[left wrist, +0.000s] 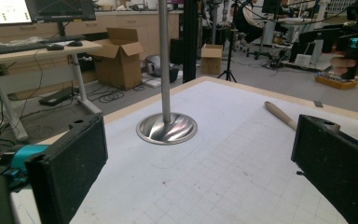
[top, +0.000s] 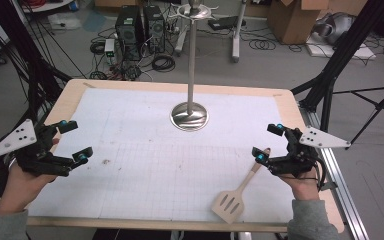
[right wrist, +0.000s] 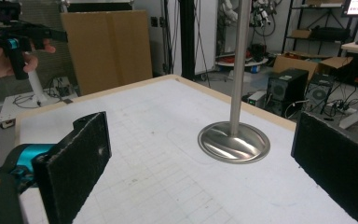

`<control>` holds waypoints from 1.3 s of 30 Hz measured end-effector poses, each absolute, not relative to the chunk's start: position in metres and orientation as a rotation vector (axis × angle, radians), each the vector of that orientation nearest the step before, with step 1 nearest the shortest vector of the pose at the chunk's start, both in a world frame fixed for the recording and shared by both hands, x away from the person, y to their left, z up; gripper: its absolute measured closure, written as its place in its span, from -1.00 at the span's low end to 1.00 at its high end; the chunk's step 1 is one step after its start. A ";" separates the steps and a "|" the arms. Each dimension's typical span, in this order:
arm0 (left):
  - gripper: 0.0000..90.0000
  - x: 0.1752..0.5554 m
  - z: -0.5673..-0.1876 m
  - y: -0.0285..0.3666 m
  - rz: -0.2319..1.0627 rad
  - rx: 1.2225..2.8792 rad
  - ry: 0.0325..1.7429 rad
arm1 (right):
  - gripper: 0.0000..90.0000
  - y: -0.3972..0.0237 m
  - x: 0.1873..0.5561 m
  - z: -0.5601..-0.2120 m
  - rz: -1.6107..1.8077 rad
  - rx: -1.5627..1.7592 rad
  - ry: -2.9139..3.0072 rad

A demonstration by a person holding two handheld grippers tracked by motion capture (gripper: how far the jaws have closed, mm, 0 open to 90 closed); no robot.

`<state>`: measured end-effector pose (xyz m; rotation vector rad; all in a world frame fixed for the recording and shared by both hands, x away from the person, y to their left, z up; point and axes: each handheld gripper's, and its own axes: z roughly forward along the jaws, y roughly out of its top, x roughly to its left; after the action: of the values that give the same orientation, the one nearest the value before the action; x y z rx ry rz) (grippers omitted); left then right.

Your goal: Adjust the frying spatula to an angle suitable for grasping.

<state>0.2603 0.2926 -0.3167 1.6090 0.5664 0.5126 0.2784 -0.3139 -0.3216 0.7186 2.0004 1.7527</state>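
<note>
left gripper (top: 75, 141): we hold it wide open, empty | right gripper (top: 269, 143): wide open, empty, hovering just beside wooden spatula (top: 236, 193) handle

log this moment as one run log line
left tongs: open, empty | right tongs: open, by handle | wooden spatula: flat on mat, ungripped | metal stand: upright, mid-table

Lab: computer towers (top: 140, 30), floor cables (top: 162, 62), cardboard boxes (left wrist: 119, 56).
</note>
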 end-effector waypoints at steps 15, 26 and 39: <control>-0.91 0.262 -0.322 0.290 0.499 1.621 0.560 | -0.63 -0.325 0.282 -0.337 1.726 0.715 2.066; -0.91 0.265 -0.327 0.295 0.508 1.627 0.589 | -0.15 -0.332 0.283 -0.347 1.746 0.744 2.095; -0.91 0.267 -0.332 0.295 0.491 1.640 0.599 | 0.30 -0.335 0.281 -0.361 1.701 0.753 2.131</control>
<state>0.2671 0.2948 -0.3315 1.6398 0.5994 0.4905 0.2814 -0.3351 -0.3610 0.7526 2.1306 1.7015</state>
